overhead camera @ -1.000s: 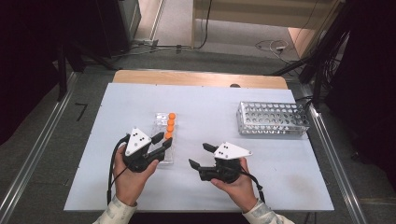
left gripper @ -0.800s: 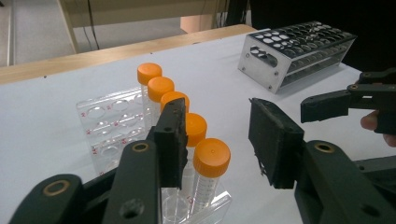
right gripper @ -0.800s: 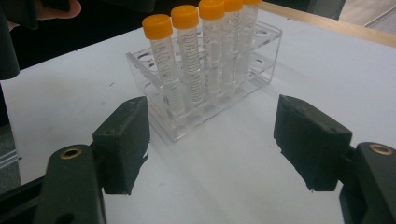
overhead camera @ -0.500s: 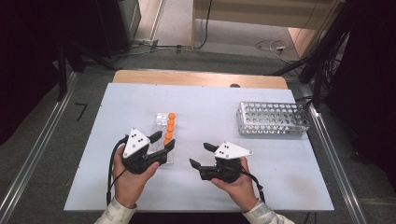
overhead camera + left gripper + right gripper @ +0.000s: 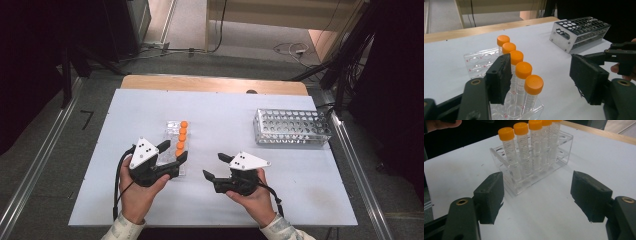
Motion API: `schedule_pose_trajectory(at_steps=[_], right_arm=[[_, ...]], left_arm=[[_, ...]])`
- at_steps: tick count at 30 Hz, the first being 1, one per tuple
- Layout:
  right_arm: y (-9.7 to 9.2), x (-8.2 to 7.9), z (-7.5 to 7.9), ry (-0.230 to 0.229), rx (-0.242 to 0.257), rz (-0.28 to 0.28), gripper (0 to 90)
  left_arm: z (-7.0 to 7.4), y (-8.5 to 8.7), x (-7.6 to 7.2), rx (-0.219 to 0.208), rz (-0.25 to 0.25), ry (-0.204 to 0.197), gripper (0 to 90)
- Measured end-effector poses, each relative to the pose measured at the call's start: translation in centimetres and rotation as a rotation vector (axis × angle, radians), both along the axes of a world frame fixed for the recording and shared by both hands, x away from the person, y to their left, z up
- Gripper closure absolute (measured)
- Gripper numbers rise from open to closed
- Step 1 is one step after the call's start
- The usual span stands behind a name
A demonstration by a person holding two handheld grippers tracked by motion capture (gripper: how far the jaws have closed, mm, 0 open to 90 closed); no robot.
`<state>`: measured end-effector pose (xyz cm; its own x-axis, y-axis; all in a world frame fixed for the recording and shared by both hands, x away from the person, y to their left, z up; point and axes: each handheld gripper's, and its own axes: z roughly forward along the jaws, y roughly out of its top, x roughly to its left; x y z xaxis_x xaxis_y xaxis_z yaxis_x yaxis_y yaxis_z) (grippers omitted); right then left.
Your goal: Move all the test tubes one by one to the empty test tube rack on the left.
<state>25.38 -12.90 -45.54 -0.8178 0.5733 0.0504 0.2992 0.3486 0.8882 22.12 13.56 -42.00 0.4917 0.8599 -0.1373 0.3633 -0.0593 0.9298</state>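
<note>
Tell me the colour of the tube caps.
Orange caps, clearest in the left gripper view.

Each hand carries a black two-jaw gripper. The left gripper (image 5: 169, 153) and the right gripper (image 5: 213, 167) each bear a pale grey three-cornered plate on top, marked with small dark dots. A black cable trails rearward from each gripper body. Each jaw is a flat, rectangular black pad block mounted on a dark arm; a brass-coloured ringed screw hole sits at the arm's end, just behind the pad. The person's sleeves (image 5: 121, 229) are light-coloured with a faint pattern.
</note>
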Motion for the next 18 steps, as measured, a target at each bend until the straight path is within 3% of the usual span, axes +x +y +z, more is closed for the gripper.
schedule_pose_trajectory(at_steps=[5,18], right_arm=[[-0.3,0.2,0.1,-0.003,0.001,-0.014,25.5],[-1.3,0.6,0.1,-0.002,0.003,-0.051,25.0]], left_arm=[[0.0,0.3,-0.1,-0.021,0.013,0.004,27.5],[-0.3,1.3,-0.3,-0.026,0.033,0.009,22.2]])
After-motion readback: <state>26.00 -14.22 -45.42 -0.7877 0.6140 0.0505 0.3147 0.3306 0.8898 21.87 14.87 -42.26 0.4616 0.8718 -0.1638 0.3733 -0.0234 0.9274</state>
